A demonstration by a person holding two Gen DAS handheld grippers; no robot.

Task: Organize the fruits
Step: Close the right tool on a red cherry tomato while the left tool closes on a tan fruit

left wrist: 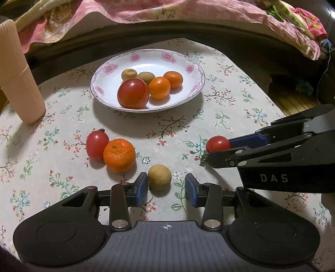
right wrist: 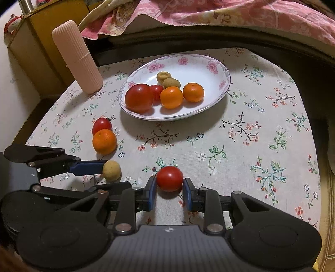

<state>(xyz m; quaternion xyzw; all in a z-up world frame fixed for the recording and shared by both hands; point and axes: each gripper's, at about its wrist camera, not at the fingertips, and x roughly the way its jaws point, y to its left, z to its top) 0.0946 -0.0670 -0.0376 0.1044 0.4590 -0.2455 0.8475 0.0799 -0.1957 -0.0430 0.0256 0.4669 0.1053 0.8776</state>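
Note:
A white floral plate [left wrist: 104,73] [right wrist: 209,60] at the back holds a big tomato [left wrist: 133,93], two oranges and two small brown fruits. On the cloth lie a small tomato [left wrist: 96,144] touching an orange [left wrist: 119,155]. My left gripper [left wrist: 165,186] [right wrist: 102,167] is open around a small brown fruit [left wrist: 160,177] [right wrist: 111,170], whose left side touches the left pad. My right gripper [right wrist: 170,186] [left wrist: 206,150] stands around a red tomato [right wrist: 170,178] [left wrist: 217,144] on the cloth, pads at its sides; contact is unclear.
A ribbed pink cylinder [left wrist: 18,79] [right wrist: 77,58] stands at the table's back left. A pink quilt [left wrist: 167,10] lies beyond the table's far edge. A yellow box [right wrist: 41,31] stands behind the cylinder. The floral cloth [right wrist: 261,125] covers the table.

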